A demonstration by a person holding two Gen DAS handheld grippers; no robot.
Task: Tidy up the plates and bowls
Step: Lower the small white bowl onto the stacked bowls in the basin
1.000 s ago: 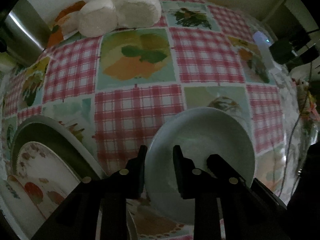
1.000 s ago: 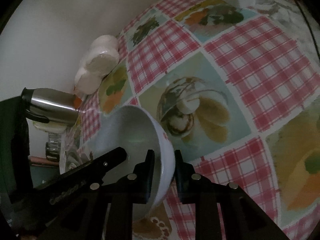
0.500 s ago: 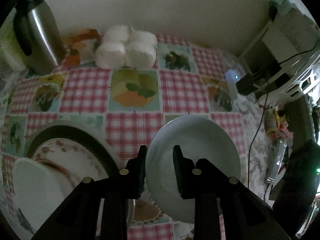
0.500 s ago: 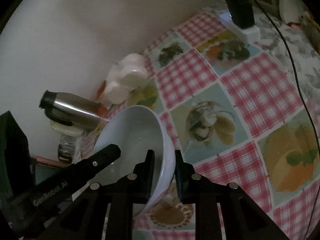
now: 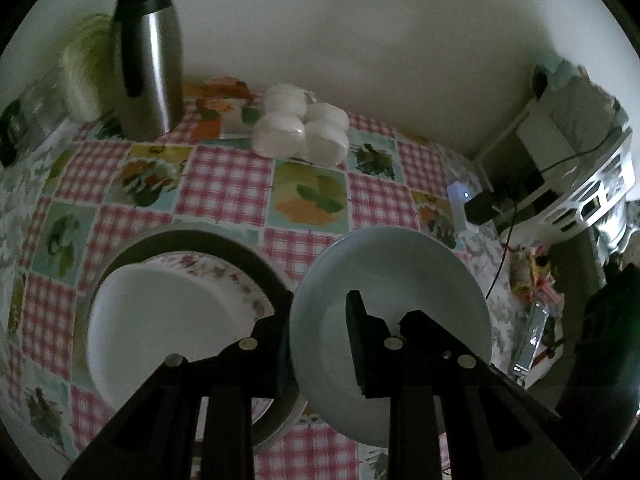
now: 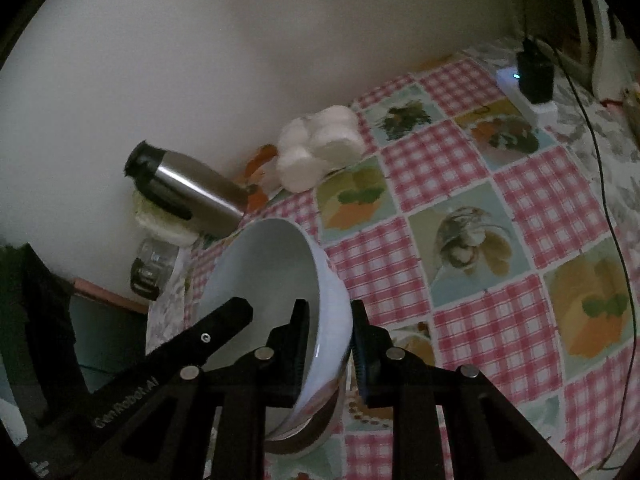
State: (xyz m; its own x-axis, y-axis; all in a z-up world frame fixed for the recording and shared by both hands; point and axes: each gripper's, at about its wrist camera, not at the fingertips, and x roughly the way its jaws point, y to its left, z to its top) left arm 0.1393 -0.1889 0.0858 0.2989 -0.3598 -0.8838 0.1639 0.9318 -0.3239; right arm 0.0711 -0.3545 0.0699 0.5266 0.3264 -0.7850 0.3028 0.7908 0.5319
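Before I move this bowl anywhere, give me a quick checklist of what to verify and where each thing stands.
1. Left gripper clamped on the pale bowl: ok, one finger is outside the rim and one inside.
2. Right gripper clamped on the same bowl: ok, the wall sits between its fingers.
3. Bowl empty: ok, nothing shows inside it.
4. Bowl clear of the tablecloth: cannot tell, its underside is hidden.
5. Landing spot free: ok, the white dish on top of the plates beside it looks empty.
6. Steel flask and wrapped rolls out of the way: ok, both stand back by the wall.
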